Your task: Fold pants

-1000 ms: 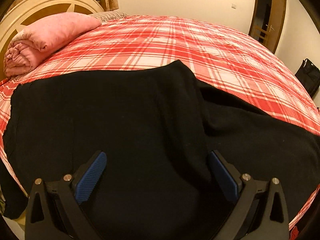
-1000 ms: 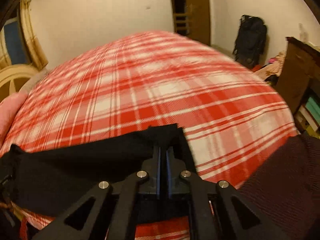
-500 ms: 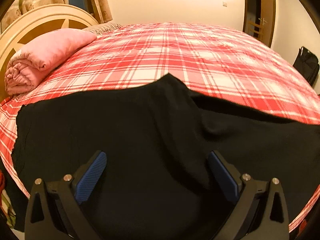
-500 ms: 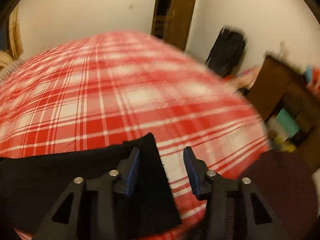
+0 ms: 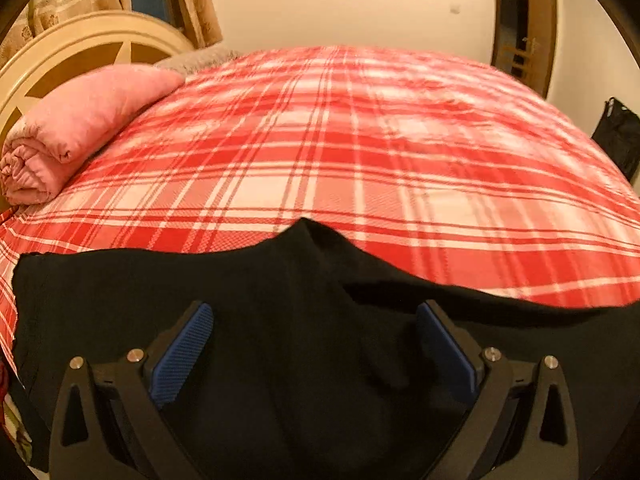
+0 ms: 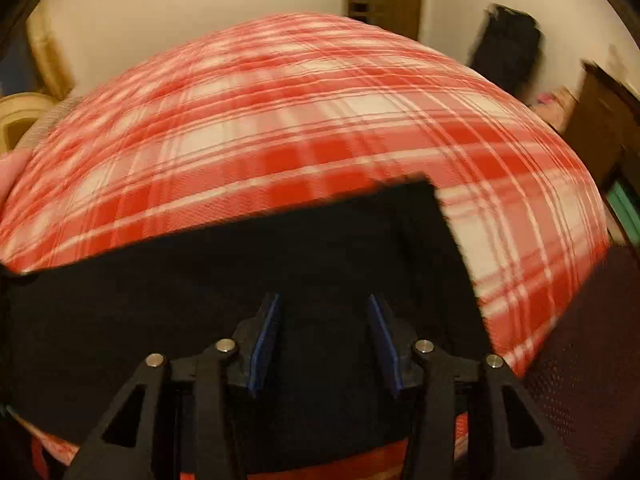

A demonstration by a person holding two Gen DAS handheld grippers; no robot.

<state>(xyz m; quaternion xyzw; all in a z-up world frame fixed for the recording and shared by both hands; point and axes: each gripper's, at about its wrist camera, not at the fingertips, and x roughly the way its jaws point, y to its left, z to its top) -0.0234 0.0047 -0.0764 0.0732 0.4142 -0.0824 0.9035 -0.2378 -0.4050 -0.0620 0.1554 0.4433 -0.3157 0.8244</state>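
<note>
Black pants [image 5: 248,304] lie flat along the near edge of the red plaid bed [image 5: 360,152], one leg folded over the other. My left gripper [image 5: 314,320] is open and empty, hovering over the upper part of the pants. In the right wrist view the pants' leg end [image 6: 320,248] lies with its hem corner at the right. My right gripper [image 6: 322,312] is open and empty just above that leg end.
A rolled pink blanket [image 5: 76,128] lies at the bed's head on the left, by the cream headboard [image 5: 80,48]. A black bag [image 6: 506,48] stands by the far wall and dark furniture [image 6: 604,120] stands to the right of the bed.
My right gripper opened and let go of the pants' leg end, which now lies flat on the bed. My left gripper stayed open and drew back toward the near edge.
</note>
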